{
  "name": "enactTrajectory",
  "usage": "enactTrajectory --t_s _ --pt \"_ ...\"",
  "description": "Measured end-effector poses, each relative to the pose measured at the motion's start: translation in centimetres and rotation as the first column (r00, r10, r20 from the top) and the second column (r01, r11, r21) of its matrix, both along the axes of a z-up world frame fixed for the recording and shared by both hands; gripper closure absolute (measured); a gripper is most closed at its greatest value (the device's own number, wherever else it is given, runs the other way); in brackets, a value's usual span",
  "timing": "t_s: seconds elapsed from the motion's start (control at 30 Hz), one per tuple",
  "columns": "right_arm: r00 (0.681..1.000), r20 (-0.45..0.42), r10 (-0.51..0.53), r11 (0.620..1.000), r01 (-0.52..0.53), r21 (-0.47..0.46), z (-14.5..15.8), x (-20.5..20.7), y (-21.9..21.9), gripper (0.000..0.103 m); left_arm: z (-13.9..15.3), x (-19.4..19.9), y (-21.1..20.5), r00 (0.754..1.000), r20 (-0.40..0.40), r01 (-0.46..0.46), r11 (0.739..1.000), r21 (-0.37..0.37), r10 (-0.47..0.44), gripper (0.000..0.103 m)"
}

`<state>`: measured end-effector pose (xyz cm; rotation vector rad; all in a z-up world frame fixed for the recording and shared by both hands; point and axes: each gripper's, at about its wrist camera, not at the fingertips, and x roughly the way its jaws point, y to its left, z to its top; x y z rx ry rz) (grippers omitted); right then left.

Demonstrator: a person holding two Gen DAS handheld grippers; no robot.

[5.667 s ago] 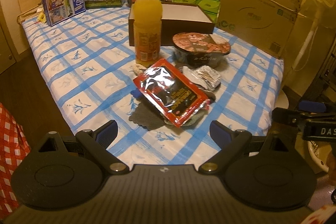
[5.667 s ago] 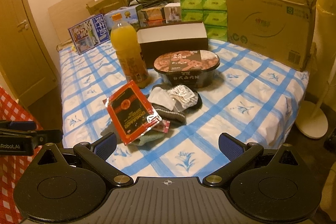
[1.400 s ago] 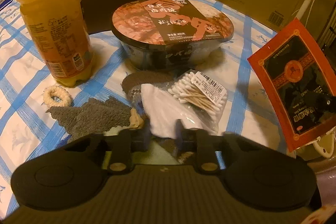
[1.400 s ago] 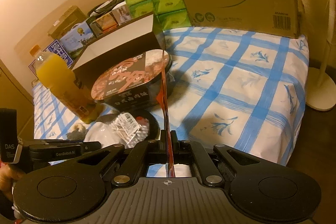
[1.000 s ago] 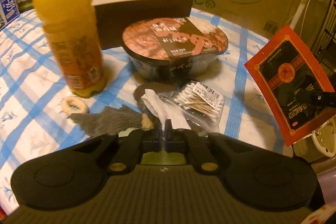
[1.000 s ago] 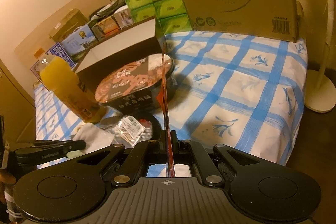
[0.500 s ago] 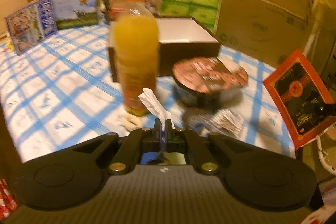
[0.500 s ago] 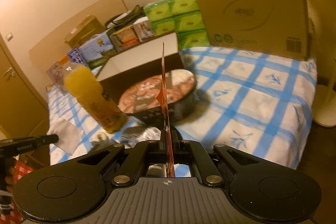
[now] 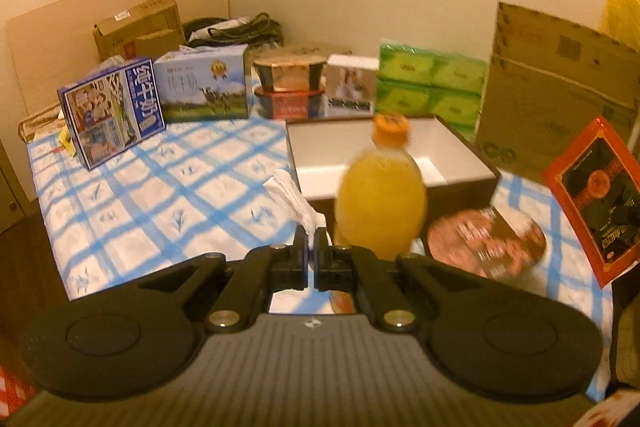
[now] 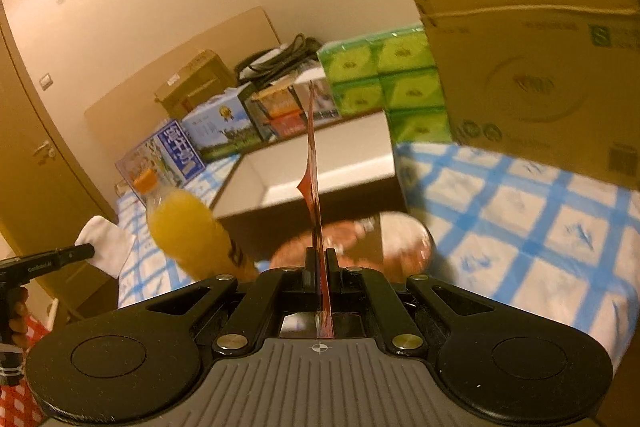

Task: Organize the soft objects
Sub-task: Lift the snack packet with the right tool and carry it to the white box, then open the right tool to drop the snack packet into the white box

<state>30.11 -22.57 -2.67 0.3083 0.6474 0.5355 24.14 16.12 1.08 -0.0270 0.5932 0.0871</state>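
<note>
A blue-and-white checked cloth [image 9: 168, 195] covers the bed-like surface in a cream-walled room, a wooden door [image 10: 36, 163] at its left. The left gripper [image 9: 310, 239] pinches a white cloth [image 9: 292, 201], held up above the surface; the right gripper [image 10: 320, 259] clamps a red packet [image 10: 314, 163] edge-on, also aloft. An open box [image 9: 384, 163] with a white inside sits mid-surface, a juice bottle [image 9: 380, 203] and a noodle bowl [image 9: 486, 241] in front of it. Milk cartons [image 9: 116, 111], green tissue packs [image 9: 430, 87] and a big carton [image 9: 556, 99] line the far edge and right side.
</note>
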Motion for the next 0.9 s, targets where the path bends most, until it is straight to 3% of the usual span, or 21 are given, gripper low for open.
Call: enactTrajectory --t_s 0.5,0.9 --pt "0.999 0.031 0.012 0.998 -0.013 0.055 0.9 16.5 5.3 0.102 1.0 16.2 4.6 0.997 0.045 0.059 0.996 -0.073 -0.056 0.101" --pt "1.000 -0.014 0.025 0.999 -0.025 0.027 -3.6 25.6 8.8 0.102 -4.5 28.1 3.9 0.985 -0.070 0.157 0.987 -0.044 -0.160 0.101"
